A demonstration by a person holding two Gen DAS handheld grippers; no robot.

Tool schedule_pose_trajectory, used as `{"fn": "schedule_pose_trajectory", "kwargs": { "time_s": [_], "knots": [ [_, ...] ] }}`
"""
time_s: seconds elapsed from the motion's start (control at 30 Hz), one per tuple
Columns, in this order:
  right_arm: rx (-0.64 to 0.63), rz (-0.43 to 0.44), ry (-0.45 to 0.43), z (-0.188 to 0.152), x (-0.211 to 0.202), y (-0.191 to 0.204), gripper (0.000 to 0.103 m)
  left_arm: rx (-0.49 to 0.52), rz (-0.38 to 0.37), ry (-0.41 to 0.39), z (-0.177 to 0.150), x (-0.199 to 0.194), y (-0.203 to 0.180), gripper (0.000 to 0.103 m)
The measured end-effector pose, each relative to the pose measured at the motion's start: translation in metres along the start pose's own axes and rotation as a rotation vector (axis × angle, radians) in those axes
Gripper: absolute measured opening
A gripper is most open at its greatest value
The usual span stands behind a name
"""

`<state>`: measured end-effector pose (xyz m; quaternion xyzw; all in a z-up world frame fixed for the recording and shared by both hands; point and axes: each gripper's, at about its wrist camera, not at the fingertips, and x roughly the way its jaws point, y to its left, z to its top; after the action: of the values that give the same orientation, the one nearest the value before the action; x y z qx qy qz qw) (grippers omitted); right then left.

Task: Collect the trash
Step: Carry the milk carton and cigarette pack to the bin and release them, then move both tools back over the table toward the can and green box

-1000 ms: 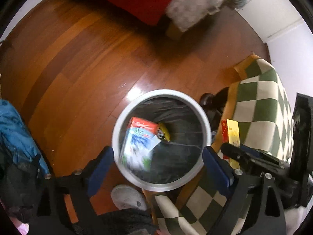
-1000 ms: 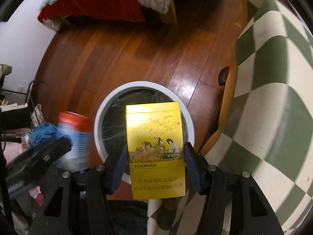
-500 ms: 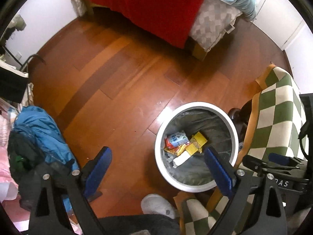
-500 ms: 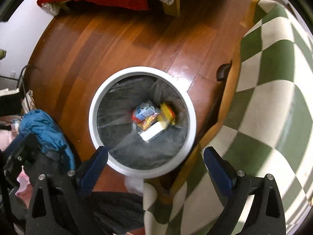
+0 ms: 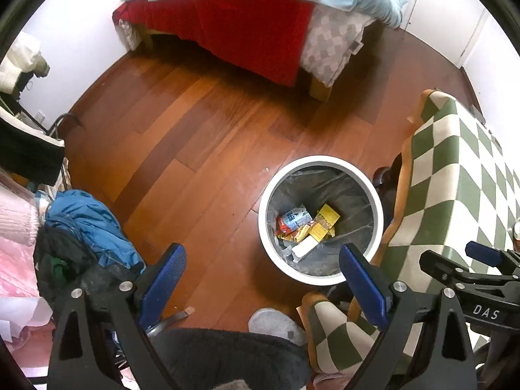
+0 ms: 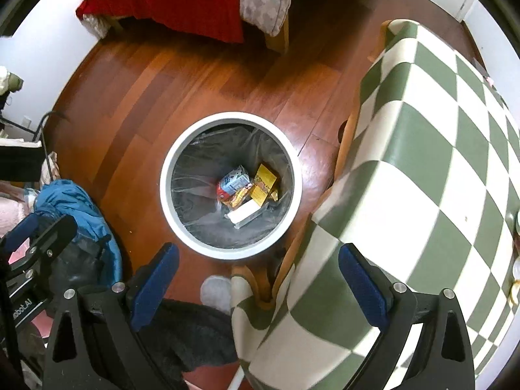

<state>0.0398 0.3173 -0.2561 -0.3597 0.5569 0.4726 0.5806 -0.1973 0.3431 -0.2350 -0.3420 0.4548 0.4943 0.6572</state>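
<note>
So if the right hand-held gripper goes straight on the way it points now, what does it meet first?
Probably the edge of the checkered tablecloth, just beside the white trash bin. The right hand-held gripper points steeply down, open and empty; depth is hard to judge.

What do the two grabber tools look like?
Both look alike: the left tool and right tool have black angular frames with silver screws and flat blue pads on the fingers. White lettering reading "DAS" marks the right one's body.
</note>
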Motion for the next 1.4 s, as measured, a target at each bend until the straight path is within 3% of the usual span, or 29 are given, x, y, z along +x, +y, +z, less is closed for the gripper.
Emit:
{"fn": "schedule_pose_trajectory", "kwargs": {
  "time_s": [0.63, 0.9, 1.07, 1.13, 1.4],
  "knots": [
    [0.012, 0.118, -0.235, -0.068, -0.155, -0.027, 0.099, 0.061, -0.044, -0.218, -0.027, -0.144, -0.032, 0.096],
    [0.116, 0.222, -0.318, -0.105, -0.209, -0.06, 0.1, 0.097, -0.054, -0.223, -0.04, -0.164, -0.066, 0.096],
    [0.25, 0.248, -0.348, -0.128, -0.225, -0.121, 0.1, 0.168, -0.078, -0.217, -0.04, -0.145, -0.123, 0.096],
    [0.322, 0.211, -0.36, -0.136, -0.226, -0.159, 0.1, 0.216, -0.108, -0.183, -0.037, -0.124, -0.16, 0.103],
    [0.66, 0.003, -0.311, -0.157, -0.2, -0.361, 0.1, 0.432, -0.173, -0.063, -0.033, -0.052, -0.327, 0.103]
  ]
}}
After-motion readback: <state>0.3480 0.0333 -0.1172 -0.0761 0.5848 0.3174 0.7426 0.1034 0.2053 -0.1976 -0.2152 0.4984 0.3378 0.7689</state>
